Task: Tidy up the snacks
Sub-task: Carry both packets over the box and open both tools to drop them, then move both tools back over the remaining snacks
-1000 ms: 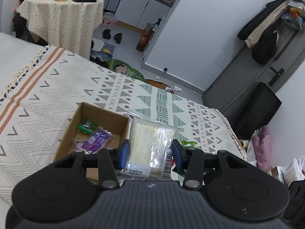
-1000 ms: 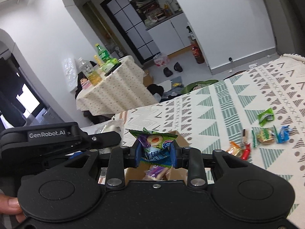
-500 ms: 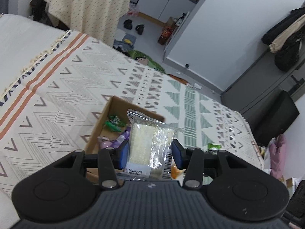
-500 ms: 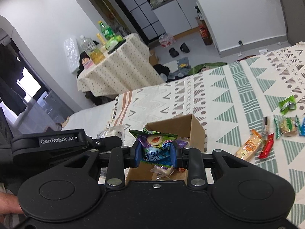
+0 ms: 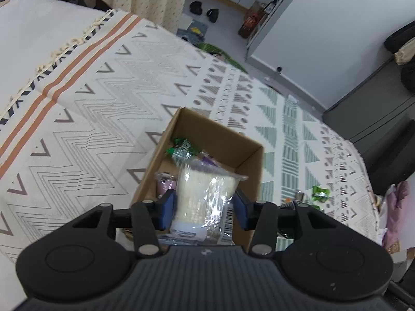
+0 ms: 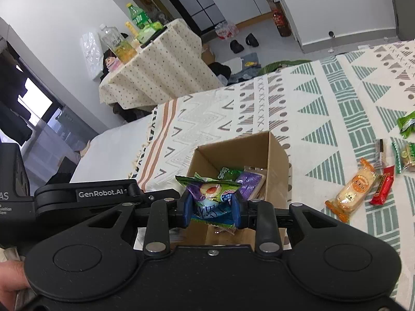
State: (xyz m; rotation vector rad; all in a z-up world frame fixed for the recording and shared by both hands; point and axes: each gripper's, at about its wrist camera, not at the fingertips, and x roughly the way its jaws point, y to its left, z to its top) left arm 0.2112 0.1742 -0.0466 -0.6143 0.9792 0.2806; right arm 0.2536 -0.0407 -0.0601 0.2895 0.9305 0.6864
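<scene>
1. Both grippers have come closer over the cardboard box point(image 5: 223, 140) on the bed point(image 5: 85, 108) since a second ago.
2. Left gripper point(image 5: 205, 208) fingers pinch a clear, crinkly pale packet point(image 5: 205, 194); right gripper point(image 6: 212, 208) fingers clamp a glossy, puffy pouch point(image 6: 211, 194).
3. Risk, as I judge it: slippery film could snag the box rim, or both packets could collide when dropped.
4. Loose snacks point(image 6: 355, 189) lie near the bed's right edge.

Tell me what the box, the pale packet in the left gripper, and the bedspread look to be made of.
Box: plain brown cardboard, matte, with folded corners and raw cut edges. Pale packet: clear glossy plastic film, judging by glare streaks and contents showing through; a printed barcode label sits on it. Bedspread: woven cloth, probably cotton, matte, with a tasselled fringe along one edge and a printed or woven pattern.
</scene>
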